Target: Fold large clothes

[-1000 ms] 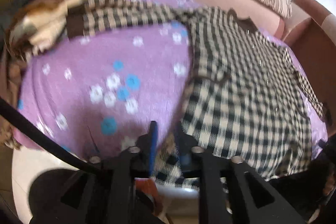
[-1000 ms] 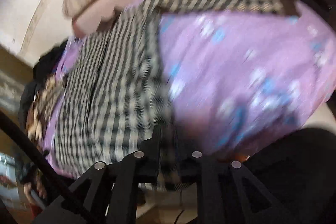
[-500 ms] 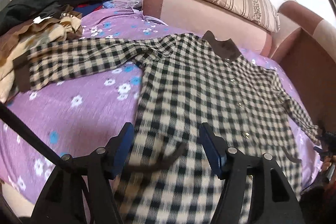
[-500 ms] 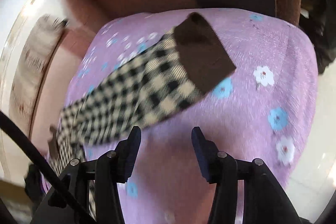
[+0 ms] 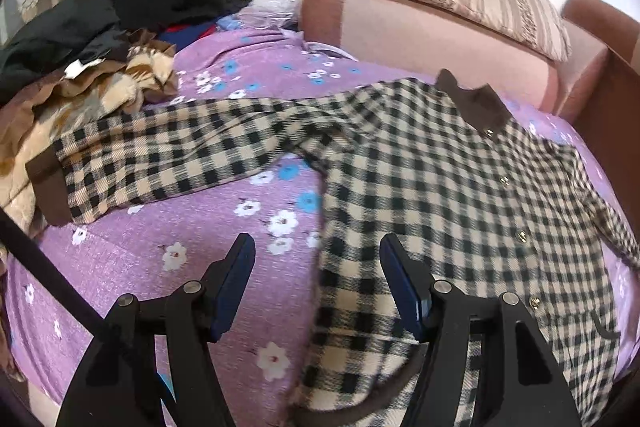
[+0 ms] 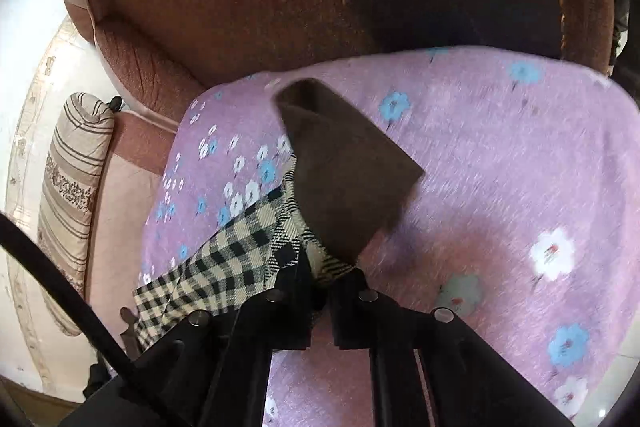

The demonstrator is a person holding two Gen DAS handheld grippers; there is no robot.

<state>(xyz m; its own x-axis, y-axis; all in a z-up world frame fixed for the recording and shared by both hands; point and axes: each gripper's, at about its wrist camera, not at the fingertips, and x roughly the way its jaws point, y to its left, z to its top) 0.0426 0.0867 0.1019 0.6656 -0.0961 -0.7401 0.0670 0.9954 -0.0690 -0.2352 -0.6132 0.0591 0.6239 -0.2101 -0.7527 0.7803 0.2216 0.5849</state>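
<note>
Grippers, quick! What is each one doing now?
Left gripper: open, holding nothing, over the checked shirt.
Right gripper: shut on the shirt's sleeve, near its brown cuff.

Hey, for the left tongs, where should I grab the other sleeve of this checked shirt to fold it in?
Best guess: take the sleeve at its brown cuff, coming from the clothes pile side. It lies flat and stretched out on the purple cover, so the cuff is the free end. The left tongs stand open.
</note>
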